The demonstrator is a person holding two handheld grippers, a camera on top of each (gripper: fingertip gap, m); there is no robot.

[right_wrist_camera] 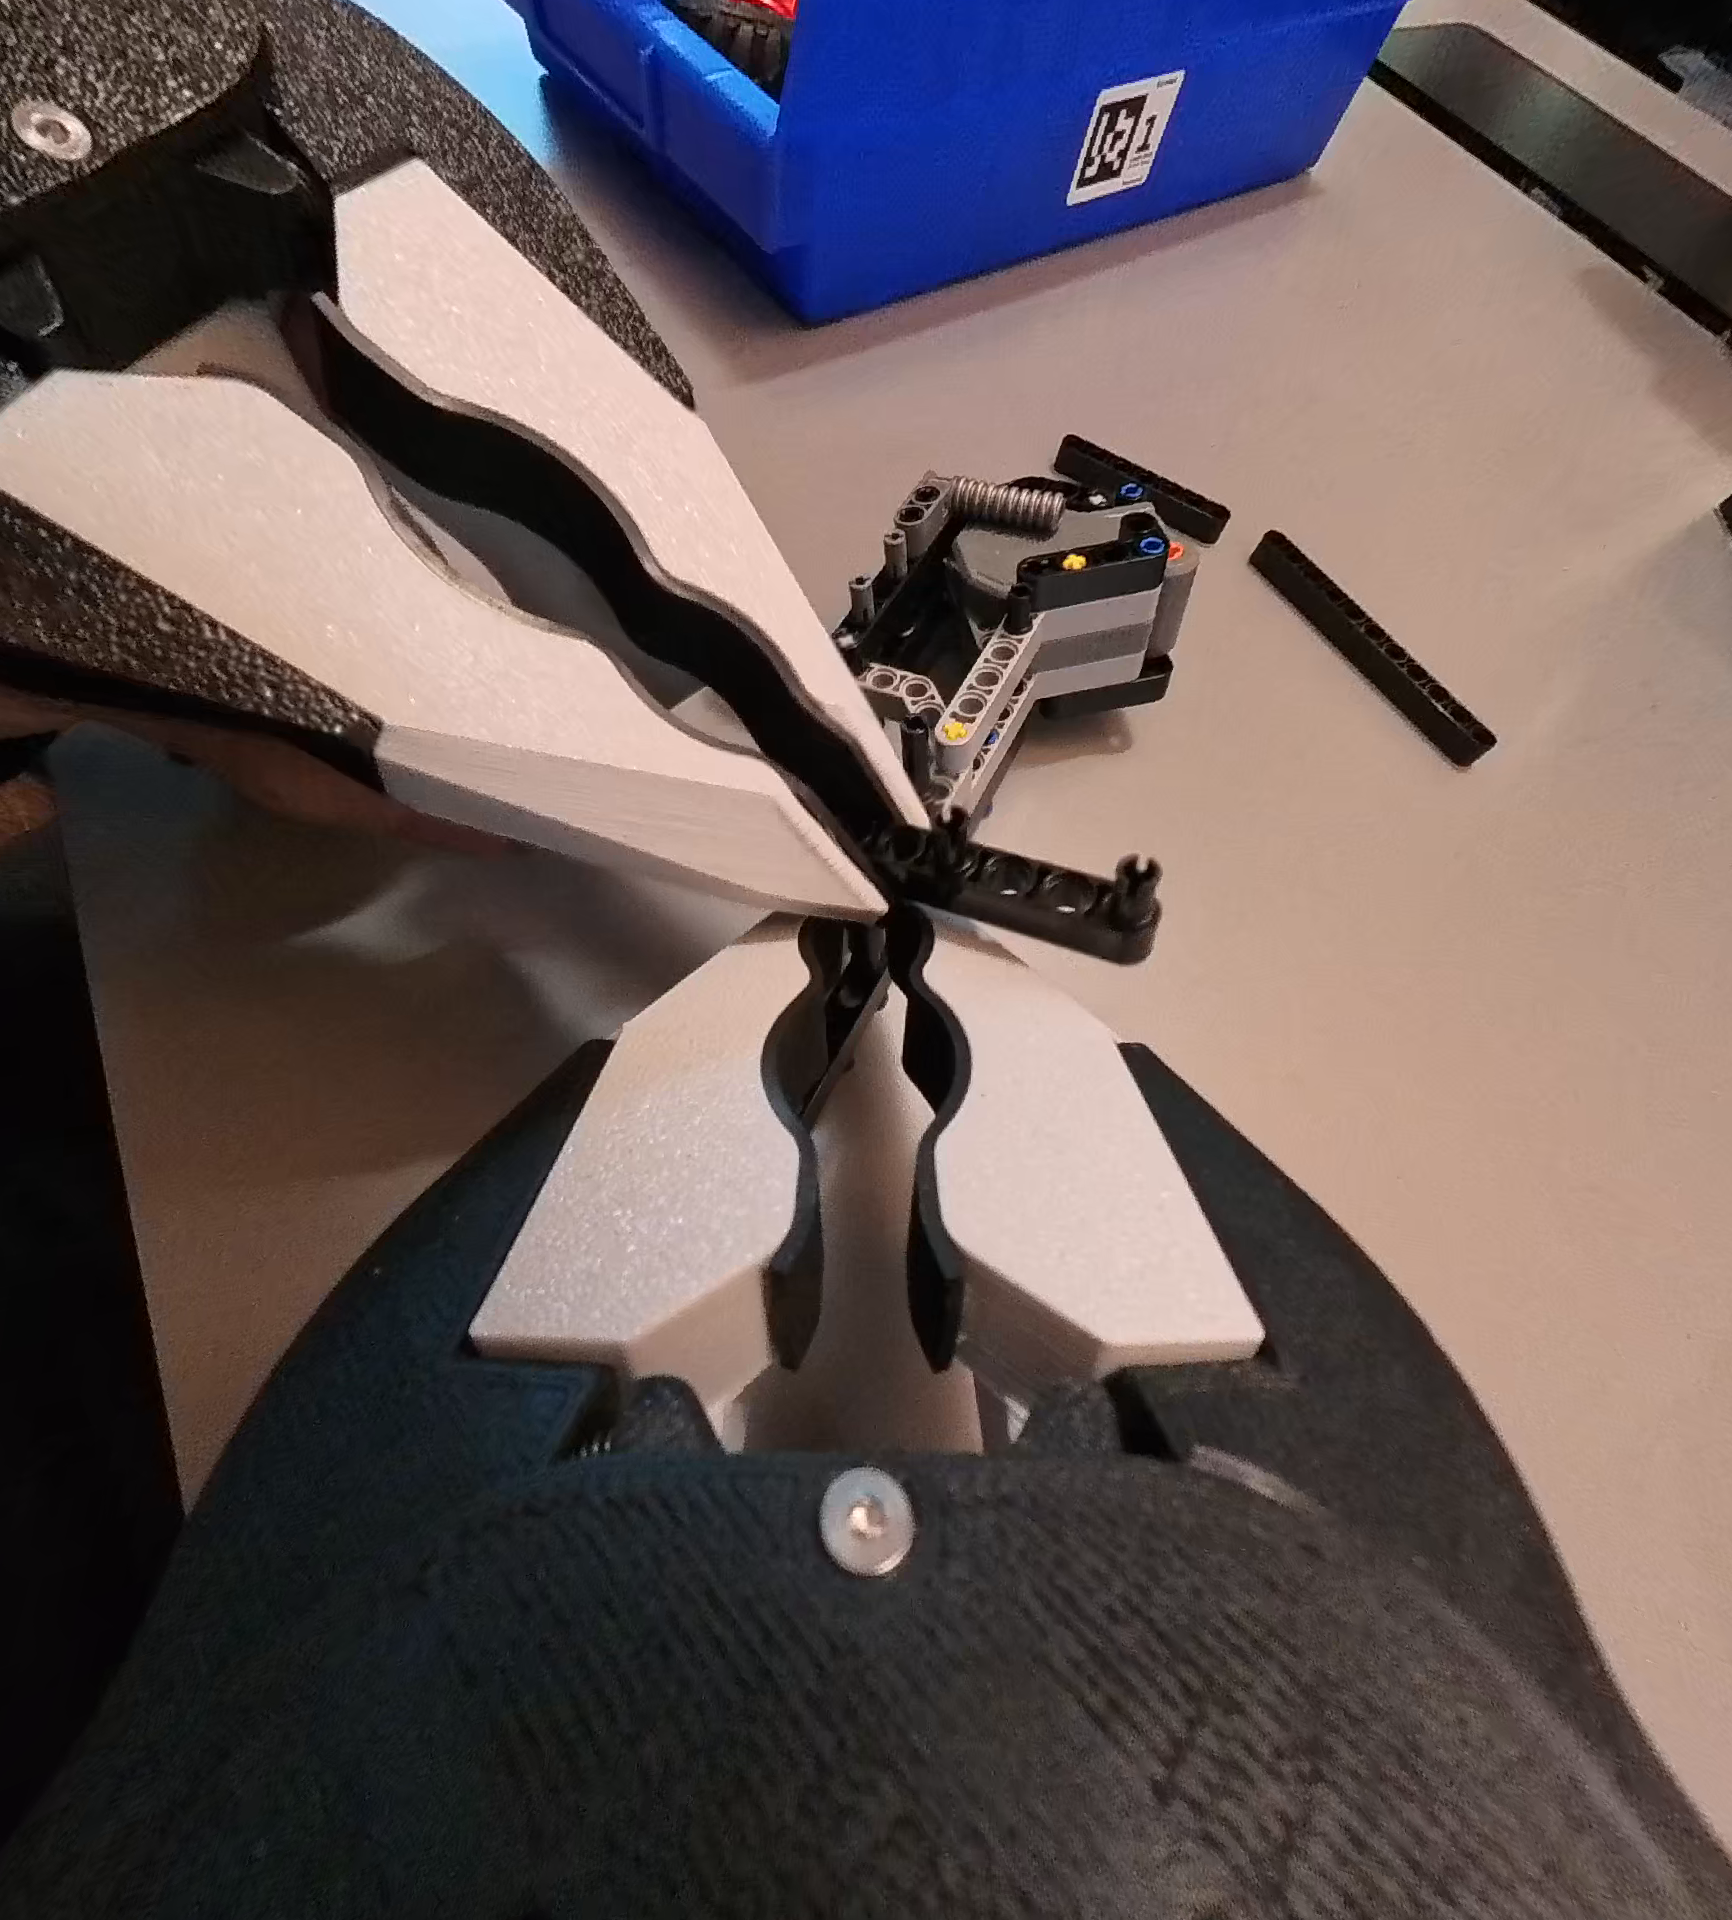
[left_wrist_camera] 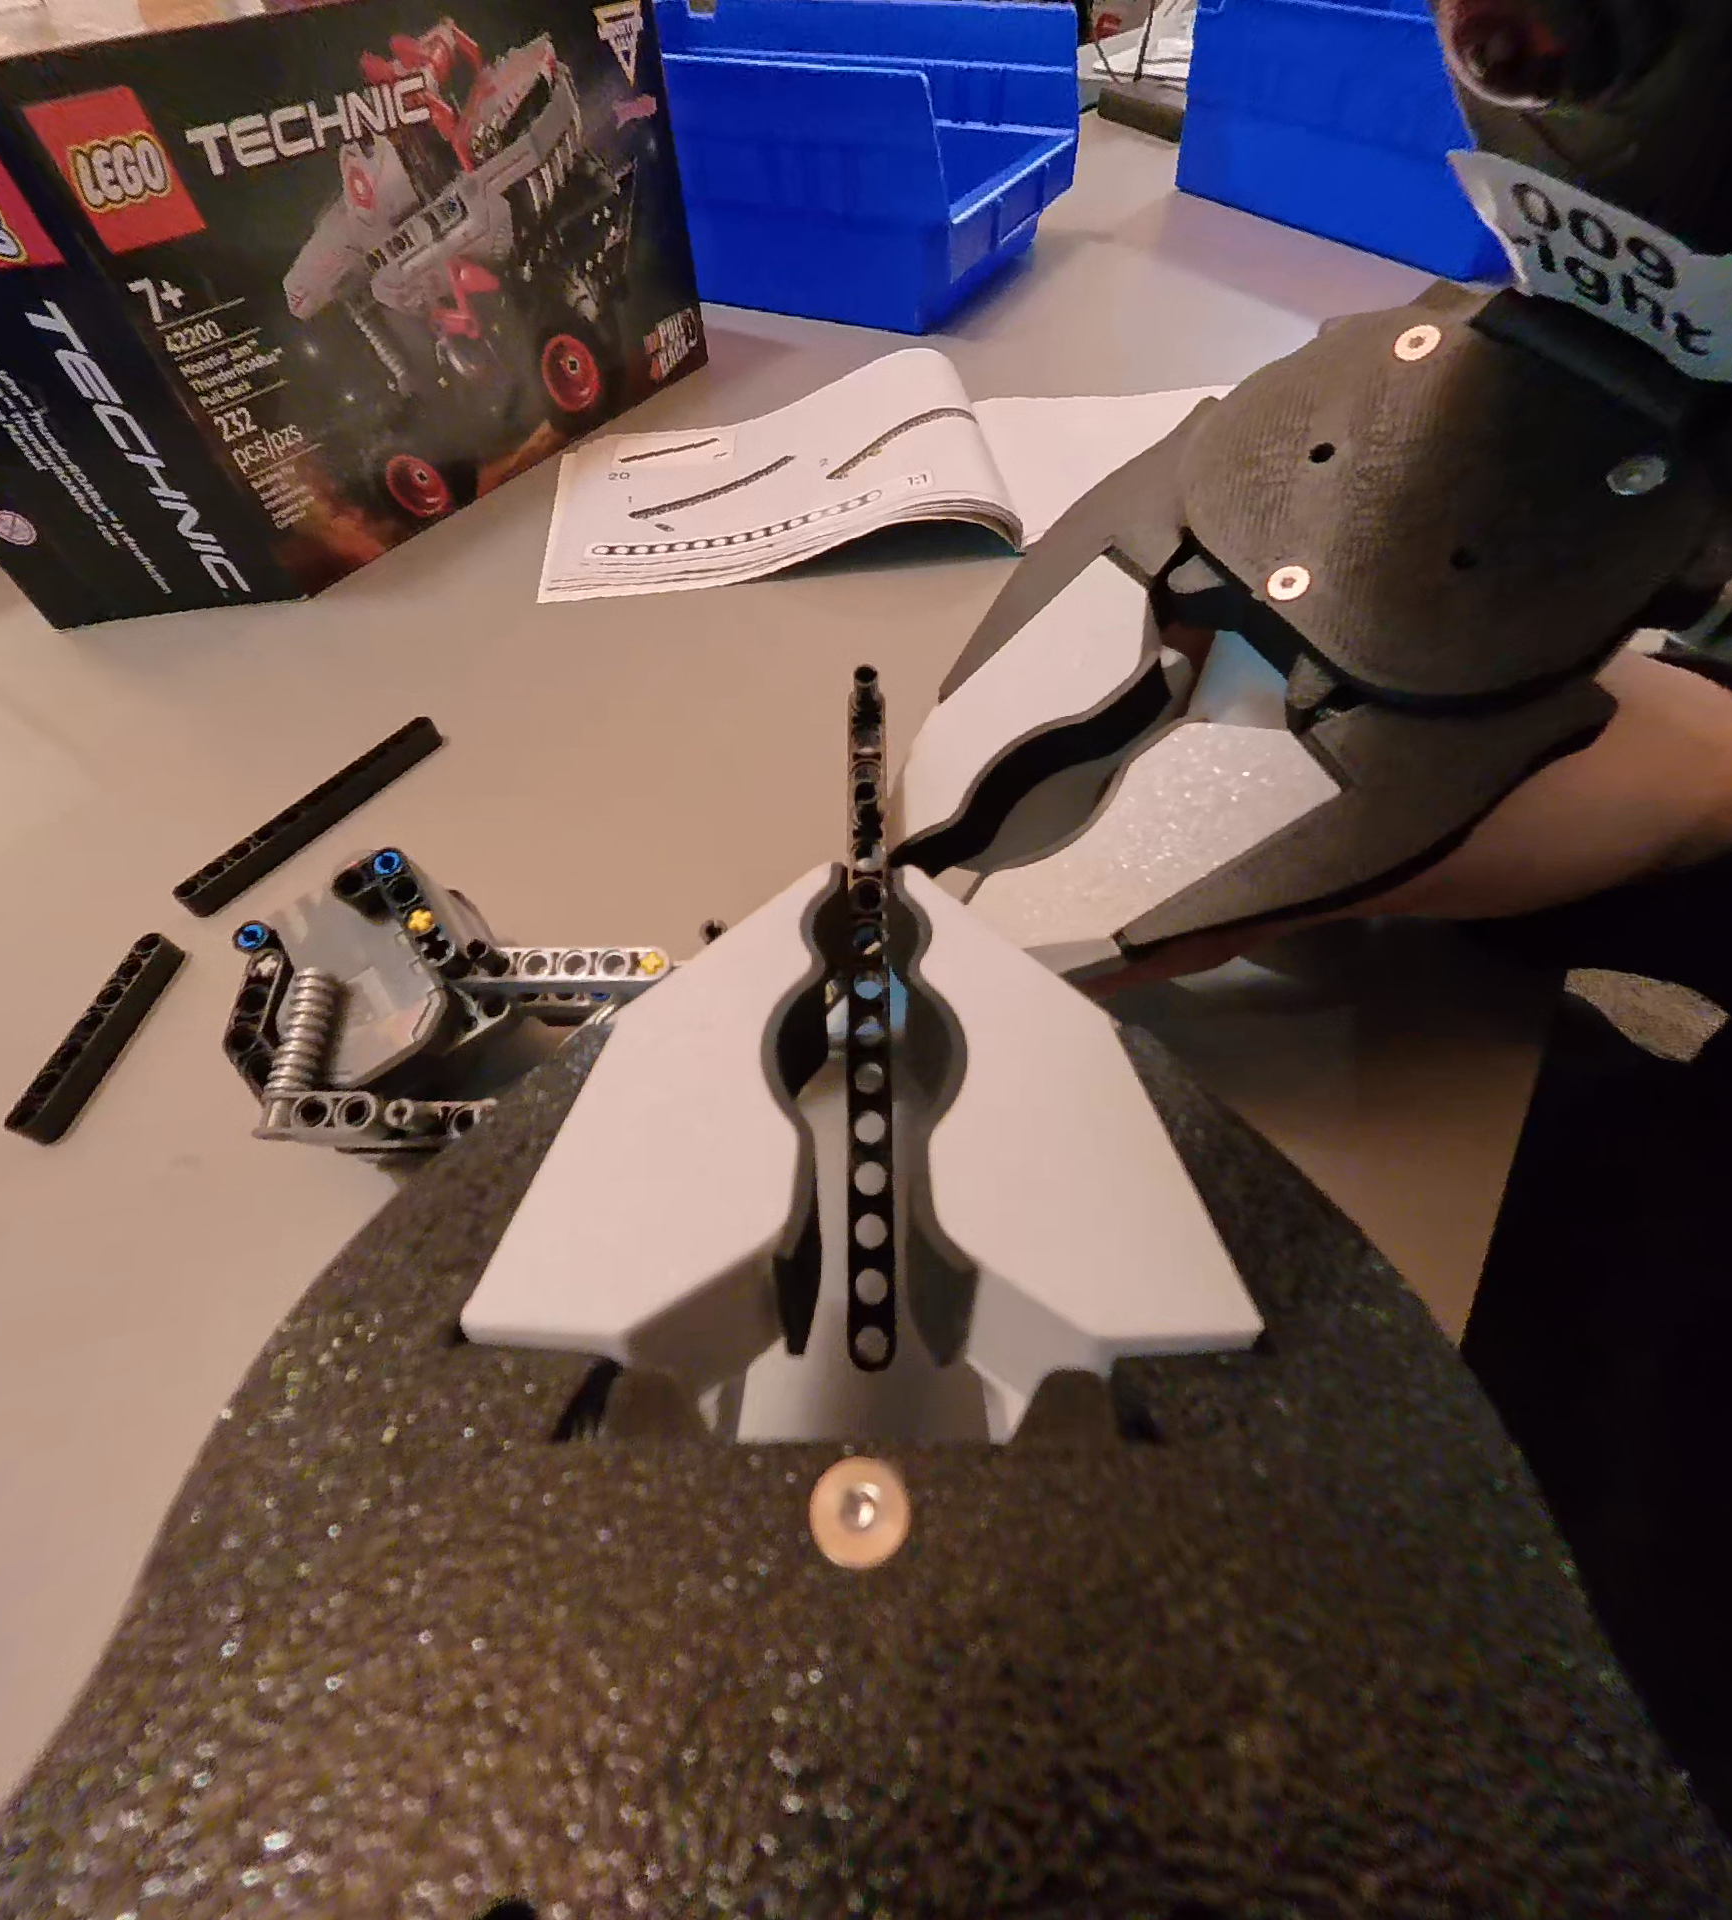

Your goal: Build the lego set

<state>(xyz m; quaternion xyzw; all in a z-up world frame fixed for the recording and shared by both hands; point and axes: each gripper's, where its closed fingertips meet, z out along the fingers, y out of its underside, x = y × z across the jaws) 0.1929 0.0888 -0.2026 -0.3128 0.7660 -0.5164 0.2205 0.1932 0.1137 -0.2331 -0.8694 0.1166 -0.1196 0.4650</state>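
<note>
My left gripper [left_wrist_camera: 867, 883] is shut on a long black holed beam [left_wrist_camera: 867, 758], which runs along its jaw gap and sticks out past the tips. In the right wrist view the beam [right_wrist_camera: 1049, 894] carries upright black pins. My right gripper [right_wrist_camera: 906, 923] is shut, with its tips against the beam's side right by the left gripper's tips [right_wrist_camera: 893, 862]. It comes in from the right in the left wrist view [left_wrist_camera: 903, 854]. A dark piece shows in its gap; I cannot tell what it is. The partly built grey and black assembly [left_wrist_camera: 374, 997] [right_wrist_camera: 1038, 613] lies on the table beyond.
Two loose black beams [left_wrist_camera: 306, 816] [left_wrist_camera: 93, 1034] lie left of the assembly; one also shows in the right wrist view [right_wrist_camera: 1371, 649]. The set's box [left_wrist_camera: 322, 291], an open instruction booklet [left_wrist_camera: 789, 488] and blue bins [left_wrist_camera: 872, 177] [right_wrist_camera: 945, 156] stand farther back. Left and right tips are no more than a few centimetres apart.
</note>
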